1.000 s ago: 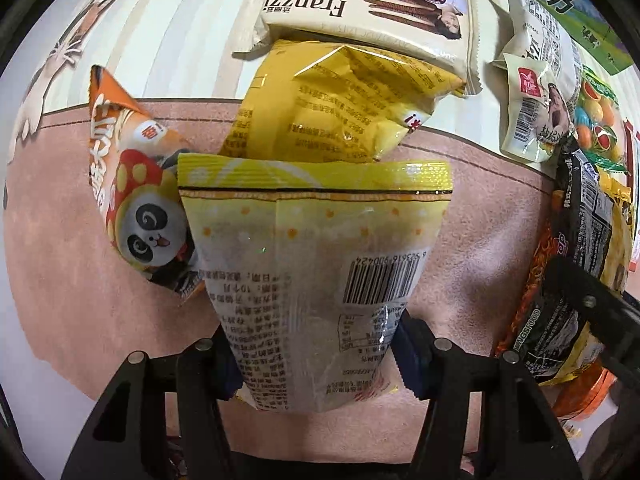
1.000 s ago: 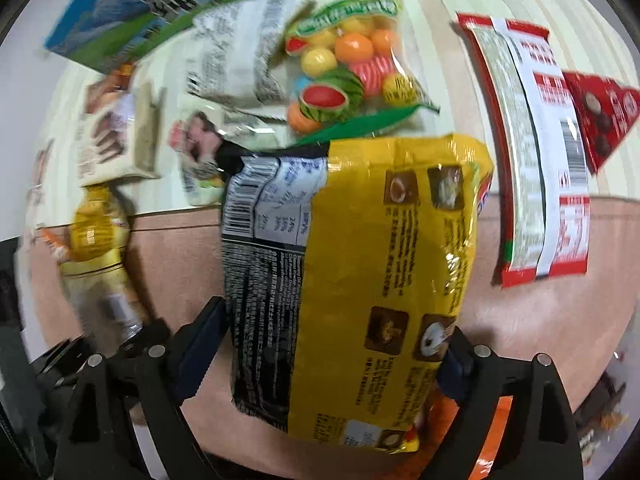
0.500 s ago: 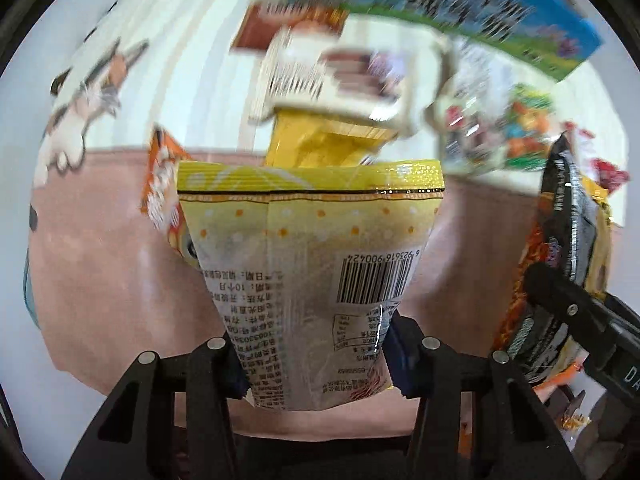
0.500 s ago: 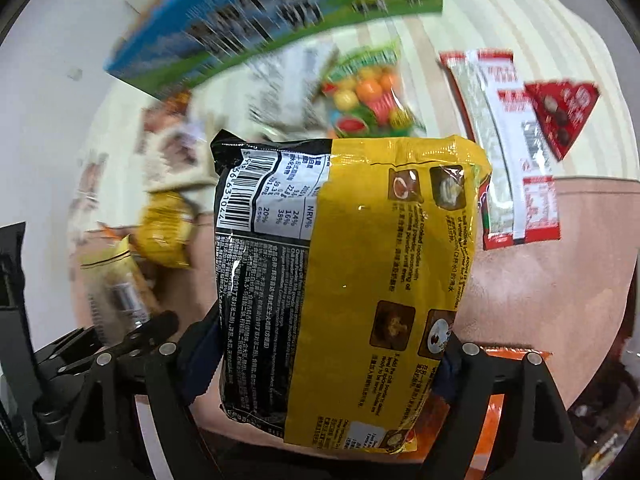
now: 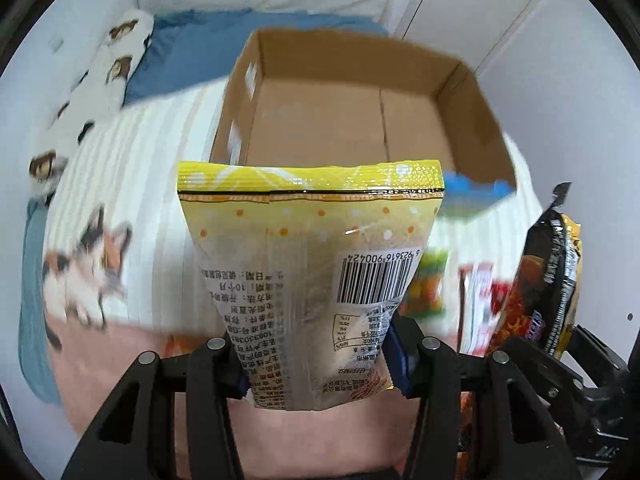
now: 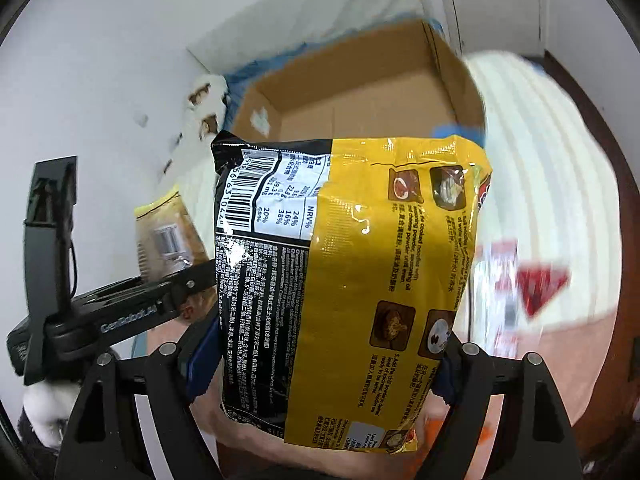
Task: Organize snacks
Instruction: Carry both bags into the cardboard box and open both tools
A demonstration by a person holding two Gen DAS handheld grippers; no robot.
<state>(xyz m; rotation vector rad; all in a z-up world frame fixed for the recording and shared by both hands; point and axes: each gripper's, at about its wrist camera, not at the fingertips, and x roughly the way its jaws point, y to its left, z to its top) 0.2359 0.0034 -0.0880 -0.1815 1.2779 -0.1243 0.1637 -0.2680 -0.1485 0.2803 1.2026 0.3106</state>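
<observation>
My left gripper is shut on a pale yellow snack bag with a barcode, held upright above the bed. My right gripper is shut on a yellow and black noodle packet, also raised. An open, empty cardboard box stands ahead on the striped blanket; it also shows in the right wrist view. The noodle packet appears at the right of the left wrist view, and the left gripper with its bag at the left of the right wrist view.
Blurred snack packs lie on the blanket: a fruit-candy bag, a red and white pack and a red triangular pack. A cat-print blanket and blue bedding lie left. White walls and a door stand behind.
Both grippers have lifted and tilted up with their packets. The view has swung from the snacks on the bed to the open cardboard box ahead.
</observation>
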